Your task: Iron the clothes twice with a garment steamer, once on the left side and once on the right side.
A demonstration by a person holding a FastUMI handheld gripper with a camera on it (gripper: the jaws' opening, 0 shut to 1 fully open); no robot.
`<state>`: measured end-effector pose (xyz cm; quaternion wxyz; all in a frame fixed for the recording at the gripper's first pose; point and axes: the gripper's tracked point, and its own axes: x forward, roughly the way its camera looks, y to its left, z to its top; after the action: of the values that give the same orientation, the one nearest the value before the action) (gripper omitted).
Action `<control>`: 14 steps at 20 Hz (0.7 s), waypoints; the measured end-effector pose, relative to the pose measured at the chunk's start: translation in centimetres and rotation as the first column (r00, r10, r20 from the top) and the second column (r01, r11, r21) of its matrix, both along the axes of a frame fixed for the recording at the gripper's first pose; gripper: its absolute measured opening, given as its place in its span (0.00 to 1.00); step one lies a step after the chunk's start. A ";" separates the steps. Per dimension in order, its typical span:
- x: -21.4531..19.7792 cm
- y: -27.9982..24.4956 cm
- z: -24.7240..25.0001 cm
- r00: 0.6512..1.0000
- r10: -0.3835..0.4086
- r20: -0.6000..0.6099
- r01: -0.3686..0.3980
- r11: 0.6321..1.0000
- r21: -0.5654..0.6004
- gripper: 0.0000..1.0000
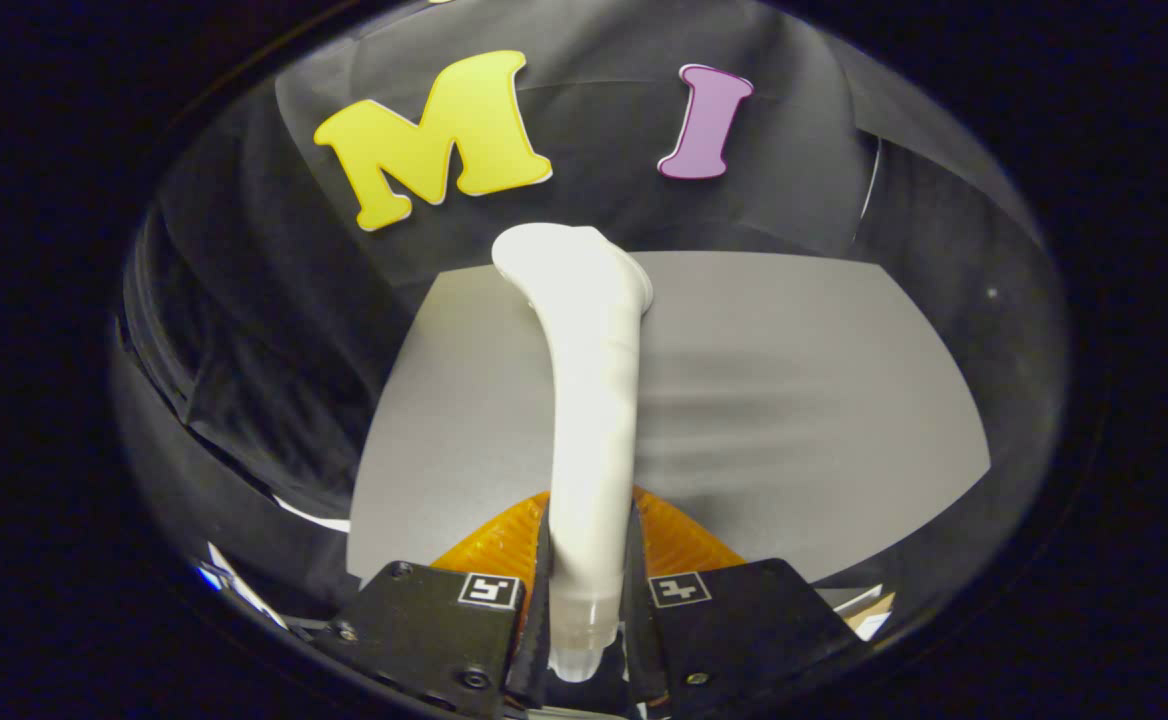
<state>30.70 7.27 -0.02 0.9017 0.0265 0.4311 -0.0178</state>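
Clearly, the gripper fingers pinch the white garment steamer handle, its head far over the grey cloth; no brand is readable.

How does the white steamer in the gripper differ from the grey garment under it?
The garment steamer is white, glossy and narrow; the grey garment is matte and broad. The steamer stretches forward from between the fingers of the gripper, both pressing its handle; the garment lies spread flat, not gripped. The steamer's head reaches the garment's far edge, while the garment spreads to both sides. Both look smooth and plain.
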 end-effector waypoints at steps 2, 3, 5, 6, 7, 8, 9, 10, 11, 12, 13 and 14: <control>-0.9 0.5 0.8 0.999 -0.021 0.030 0.021 1.000 -0.009 0.33; -1.9 0.8 1.4 0.999 -0.020 0.050 0.020 1.000 -0.004 0.33; -3.2 2.2 2.6 0.995 -0.008 0.096 0.008 1.000 0.009 0.33; -3.9 2.7 3.5 0.992 -0.008 0.125 0.007 1.000 0.008 0.33; -4.8 3.2 4.6 0.987 -0.011 0.159 0.010 1.000 0.013 0.33; -5.6 3.9 5.6 0.981 -0.015 0.194 0.012 1.000 0.020 0.33; -6.5 4.6 6.8 0.972 -0.024 0.232 0.018 0.999 0.031 0.33; -7.3 5.4 8.0 0.962 -0.032 0.272 0.022 0.999 0.039 0.33; -8.4 5.9 9.3 0.948 -0.043 0.316 0.028 0.998 0.050 0.32; -9.2 6.7 10.5 0.933 -0.047 0.356 0.031 0.998 0.053 0.32; -10.1 7.3 11.5 0.918 -0.051 0.394 0.034 0.998 0.050 0.32; -11.3 7.9 12.4 0.900 -0.049 0.433 0.033 0.998 0.044 0.32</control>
<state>19.39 15.15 12.39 0.9738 0.0548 0.2193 -0.0225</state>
